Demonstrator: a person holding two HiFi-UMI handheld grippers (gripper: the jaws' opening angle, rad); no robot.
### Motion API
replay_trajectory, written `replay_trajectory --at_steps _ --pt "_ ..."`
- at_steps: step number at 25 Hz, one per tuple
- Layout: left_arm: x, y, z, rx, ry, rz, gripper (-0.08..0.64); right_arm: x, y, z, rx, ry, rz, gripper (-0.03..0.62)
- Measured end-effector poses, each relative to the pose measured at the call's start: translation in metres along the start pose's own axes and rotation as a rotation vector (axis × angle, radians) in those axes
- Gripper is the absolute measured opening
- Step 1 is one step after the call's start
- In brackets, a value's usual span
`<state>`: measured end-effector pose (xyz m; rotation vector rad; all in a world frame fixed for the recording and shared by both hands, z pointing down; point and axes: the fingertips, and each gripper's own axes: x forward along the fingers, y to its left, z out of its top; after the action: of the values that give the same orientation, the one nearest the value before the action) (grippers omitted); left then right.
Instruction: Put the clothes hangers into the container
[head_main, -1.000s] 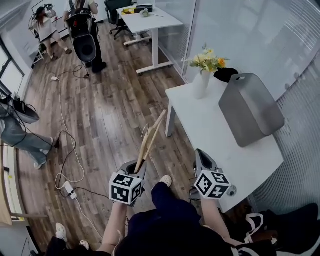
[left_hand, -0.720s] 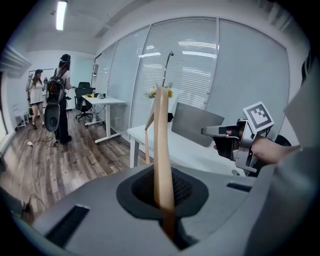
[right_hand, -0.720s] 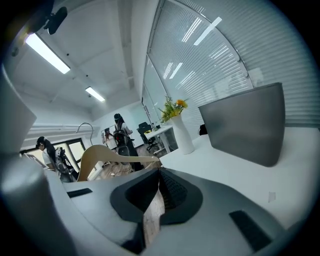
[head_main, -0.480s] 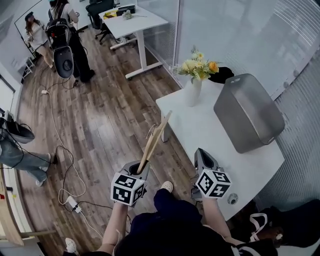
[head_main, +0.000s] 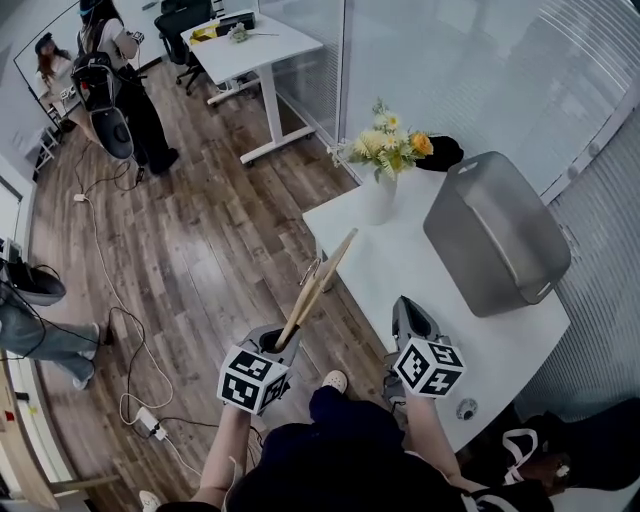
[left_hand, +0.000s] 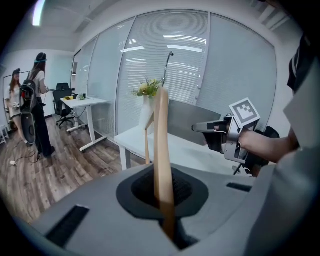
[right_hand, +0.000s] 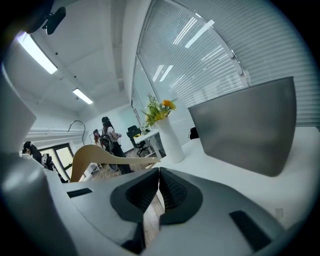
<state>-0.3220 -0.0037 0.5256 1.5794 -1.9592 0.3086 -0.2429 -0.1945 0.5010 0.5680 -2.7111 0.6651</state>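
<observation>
A wooden clothes hanger (head_main: 318, 282) with a metal hook sticks up and forward out of my left gripper (head_main: 278, 338), which is shut on its lower end. The hanger's top reaches the near left edge of the white table (head_main: 400, 262). In the left gripper view the hanger (left_hand: 161, 145) stands edge-on between the jaws. The grey container (head_main: 492, 232) lies tilted on the table, to the right of the hanger. My right gripper (head_main: 403, 304) hovers over the table's near edge, shut with nothing in it (right_hand: 159, 173). From the right gripper view the hanger (right_hand: 95, 154) and the container (right_hand: 247, 129) both show.
A white vase of yellow flowers (head_main: 381, 168) stands on the table's far left corner, with a black object (head_main: 440, 152) behind it. Glass walls with blinds run along the right. Cables (head_main: 120, 330) lie on the wooden floor. People stand near a far desk (head_main: 255, 45).
Both grippers have moved toward the table. The hanger's top, short of the table's corner before, now reaches its edge. Both stay shut.
</observation>
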Motion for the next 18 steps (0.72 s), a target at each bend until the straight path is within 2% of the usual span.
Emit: replay_trajectory --at_steps 9,18 --pt "0.022 0.009 0.01 0.048 0.012 -0.089 0.009 -0.005 -0.033 0.007 0.027 -0.056 -0.105 0.028" --pt "0.038 0.0 0.022 0.11 0.0 -0.176 0.009 -0.027 -0.043 0.009 0.034 -0.114 -0.186 0.028"
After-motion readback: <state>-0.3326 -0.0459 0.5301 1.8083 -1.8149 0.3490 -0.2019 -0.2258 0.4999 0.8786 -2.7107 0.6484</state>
